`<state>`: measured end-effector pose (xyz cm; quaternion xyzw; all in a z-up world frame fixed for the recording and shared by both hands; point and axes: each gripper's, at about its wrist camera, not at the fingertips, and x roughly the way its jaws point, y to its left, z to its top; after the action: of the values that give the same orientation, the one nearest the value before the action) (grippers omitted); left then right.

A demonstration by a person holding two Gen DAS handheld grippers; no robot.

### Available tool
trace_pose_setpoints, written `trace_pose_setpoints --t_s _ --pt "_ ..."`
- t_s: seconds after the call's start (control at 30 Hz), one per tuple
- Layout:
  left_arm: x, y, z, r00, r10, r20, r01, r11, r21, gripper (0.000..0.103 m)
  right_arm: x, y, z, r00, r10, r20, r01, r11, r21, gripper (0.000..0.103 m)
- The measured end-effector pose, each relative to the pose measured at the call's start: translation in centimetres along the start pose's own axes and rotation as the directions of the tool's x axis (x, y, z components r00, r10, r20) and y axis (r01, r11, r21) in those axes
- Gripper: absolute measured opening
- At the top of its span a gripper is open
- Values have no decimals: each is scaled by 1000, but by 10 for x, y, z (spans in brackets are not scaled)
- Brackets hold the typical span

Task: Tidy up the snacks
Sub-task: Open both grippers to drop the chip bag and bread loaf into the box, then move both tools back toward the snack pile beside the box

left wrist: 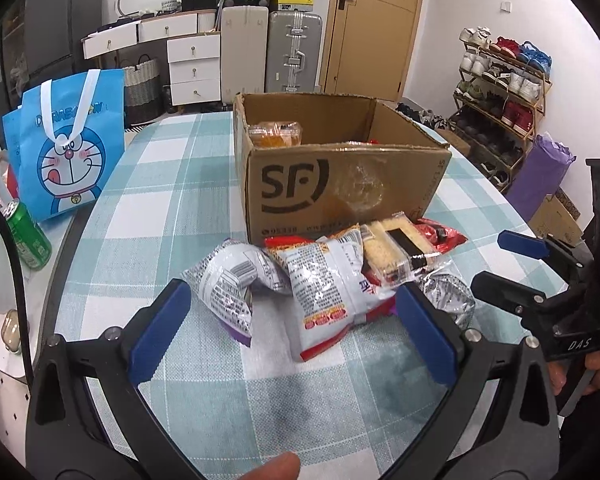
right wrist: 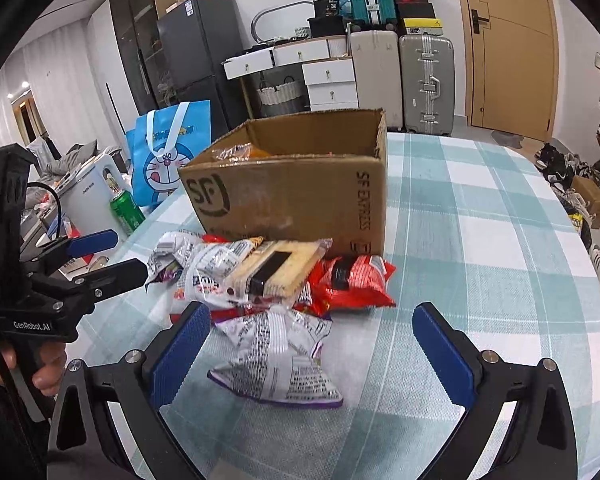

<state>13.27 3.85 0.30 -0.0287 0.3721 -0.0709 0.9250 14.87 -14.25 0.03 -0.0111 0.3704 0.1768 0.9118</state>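
Note:
A pile of snack packs lies on the checked tablecloth in front of an open cardboard box. In the pile are silver bags, a clear-wrapped cracker pack and a red bag. The box holds an orange wrapped snack. My left gripper stands open just short of the pile, nothing between its fingers. My right gripper is open too, with a silver bag lying between its blue pads. Each gripper shows in the other's view, the right gripper and the left gripper.
A blue cartoon bag and a green can stand at the table's left edge beside a white appliance. Suitcases, drawers and a door are behind; a shoe rack is at the right.

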Motion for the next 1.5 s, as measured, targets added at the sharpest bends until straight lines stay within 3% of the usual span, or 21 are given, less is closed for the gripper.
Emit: trace_pose_setpoints --t_s 0.9,1.5 --pt "34 -11 -21 993 31 -111 -20 995 96 102 30 16 -34 988 2 -154 -7 999 -32 103" --pt "36 -8 -20 993 34 -114 -23 996 88 102 19 11 -19 995 12 -98 -9 1000 23 103"
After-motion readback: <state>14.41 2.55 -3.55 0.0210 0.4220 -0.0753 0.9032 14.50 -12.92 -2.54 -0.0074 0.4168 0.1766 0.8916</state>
